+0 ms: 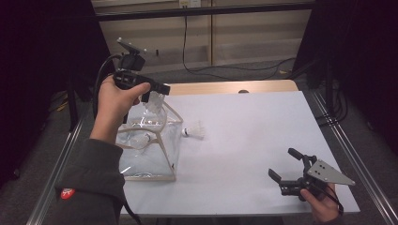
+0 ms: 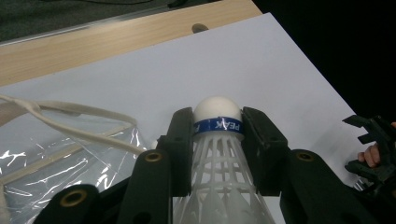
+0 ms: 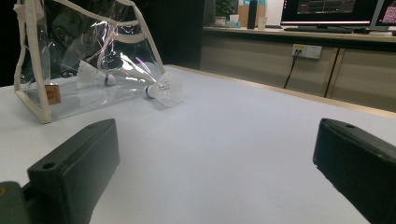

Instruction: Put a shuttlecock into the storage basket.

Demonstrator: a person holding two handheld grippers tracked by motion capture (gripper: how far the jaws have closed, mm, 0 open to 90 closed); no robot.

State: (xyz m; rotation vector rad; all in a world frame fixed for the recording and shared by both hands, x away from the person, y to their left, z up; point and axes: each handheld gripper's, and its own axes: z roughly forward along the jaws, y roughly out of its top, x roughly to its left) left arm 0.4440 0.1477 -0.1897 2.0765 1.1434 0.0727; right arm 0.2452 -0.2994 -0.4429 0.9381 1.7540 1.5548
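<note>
Holding shuttlecock [image 2: 218, 154] over clear bag [image 1: 150, 157] w/ one shuttle [image 3: 95, 74] inside

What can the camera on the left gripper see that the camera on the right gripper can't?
Left gripper view: a shuttlecock pinched between that hand-held gripper's jaws, with a blue band reading PEAK.
Right gripper view: wide-open jaws of the other hand-held gripper, a shuttlecock lying loose, another inside the bag, and monitors.
Both: the clear bag and white table.

I see a dim room with the white table [image 1: 253, 136] lit brightest from above. Glare streaks the clear bag [image 3: 93, 56]; near jaws look soft, unfocused.
</note>
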